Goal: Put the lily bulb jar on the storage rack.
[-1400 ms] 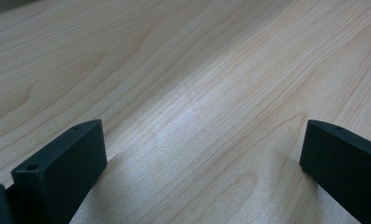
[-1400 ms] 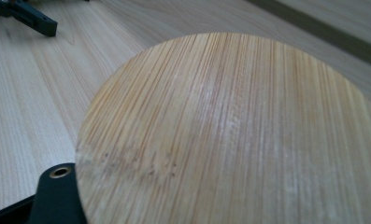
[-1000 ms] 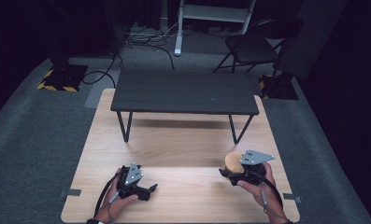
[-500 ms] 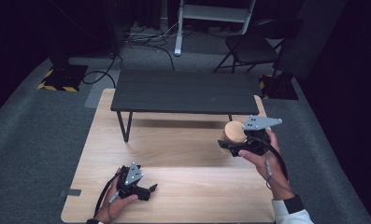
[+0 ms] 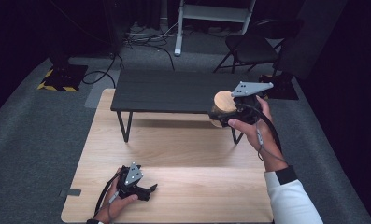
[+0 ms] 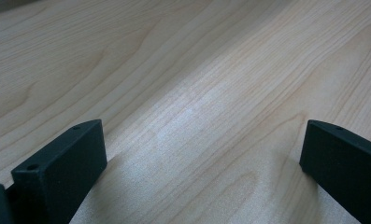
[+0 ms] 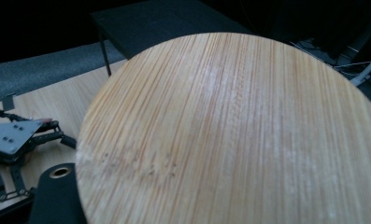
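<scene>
A: Start with what's nearest you. Your left gripper (image 5: 148, 190) lies low on the pale tabletop (image 5: 183, 154) at its near left corner, jaws wide apart with bare wood between them in the left gripper view. Leave it parked; it is well apart from the work.

B: And the right one?

A: Your right gripper (image 5: 220, 114) is raised at the far right and clamped on the round wooden disc (image 5: 224, 103). In the right gripper view the disc (image 7: 230, 130) is tilted toward the camera, one black jaw showing at its lower left edge. The grip looks to be near the rim, so I'd keep the clamp firm and level the disc before lowering it, or it may pivot.

B: Where should it go?

A: My guess is the low black table (image 5: 169, 91) that stands on the far half of the tabletop. The disc hangs just over that table's near right corner. Carry it inward, away from that edge, so it lands fully supported.

B: Any obstructions?

A: The black top looks bare, so you have open room leftward and farther back. Watch the right edge: past it is grey carpet (image 5: 314, 140), and beyond that a folding chair (image 5: 253, 46) and cables (image 5: 146, 37), all well apart from your path.
</scene>
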A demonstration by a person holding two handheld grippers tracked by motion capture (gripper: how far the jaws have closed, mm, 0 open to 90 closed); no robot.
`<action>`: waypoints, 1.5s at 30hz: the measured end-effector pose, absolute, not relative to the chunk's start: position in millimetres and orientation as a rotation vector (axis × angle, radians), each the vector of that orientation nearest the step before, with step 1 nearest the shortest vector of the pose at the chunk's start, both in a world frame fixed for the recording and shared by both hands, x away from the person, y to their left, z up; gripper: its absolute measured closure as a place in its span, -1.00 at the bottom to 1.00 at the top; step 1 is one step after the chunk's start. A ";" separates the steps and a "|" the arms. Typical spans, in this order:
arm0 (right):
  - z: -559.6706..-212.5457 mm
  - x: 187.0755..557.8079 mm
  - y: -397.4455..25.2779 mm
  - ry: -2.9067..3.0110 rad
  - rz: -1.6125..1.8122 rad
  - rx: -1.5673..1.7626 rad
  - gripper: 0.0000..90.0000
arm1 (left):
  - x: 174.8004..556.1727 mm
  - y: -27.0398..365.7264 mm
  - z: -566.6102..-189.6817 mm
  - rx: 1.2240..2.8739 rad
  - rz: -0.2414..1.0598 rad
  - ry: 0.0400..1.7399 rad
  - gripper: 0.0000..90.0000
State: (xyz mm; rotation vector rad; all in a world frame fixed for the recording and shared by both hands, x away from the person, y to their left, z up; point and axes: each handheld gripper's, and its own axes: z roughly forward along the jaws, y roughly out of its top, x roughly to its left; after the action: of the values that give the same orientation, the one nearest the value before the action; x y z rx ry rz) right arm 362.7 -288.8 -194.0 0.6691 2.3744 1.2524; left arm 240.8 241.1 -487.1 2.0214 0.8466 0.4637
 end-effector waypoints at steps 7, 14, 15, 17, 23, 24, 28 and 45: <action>-187.6 390.0 -275.7 2.362 1.265 0.722 -0.44 | 240.8 241.2 -487.2 2.022 0.464 0.846 -0.99; -185.6 413.9 -259.0 2.354 1.246 0.763 -0.44 | 240.9 241.2 -487.2 2.022 0.463 0.844 -0.99; -187.3 420.0 -253.7 2.351 1.233 0.770 -0.44 | 240.8 241.1 -487.4 2.020 0.463 0.844 -0.99; -188.3 423.4 -251.5 2.351 1.228 0.779 -0.44 | 240.8 241.0 -487.6 2.020 0.464 0.842 -0.99; -200.6 439.4 -246.1 2.330 1.239 0.839 -0.44 | 241.1 241.0 -487.4 2.021 0.462 0.842 -0.99; -202.0 440.8 -243.4 2.327 1.219 0.845 -0.44 | 241.1 241.0 -487.4 2.021 0.462 0.842 -0.99; -210.7 447.5 -241.9 2.318 1.221 0.882 -0.44 | 241.2 241.1 -487.5 2.021 0.461 0.841 -0.99; -231.8 457.4 -234.1 2.305 1.209 0.926 -0.44 | 241.5 241.0 -487.4 2.022 0.459 0.839 -0.99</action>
State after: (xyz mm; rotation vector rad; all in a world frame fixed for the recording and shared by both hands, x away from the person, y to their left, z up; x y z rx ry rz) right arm 457.4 -234.1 -231.8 0.9259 2.3047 1.2090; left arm 241.5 241.0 -487.4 2.0217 0.8389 0.4591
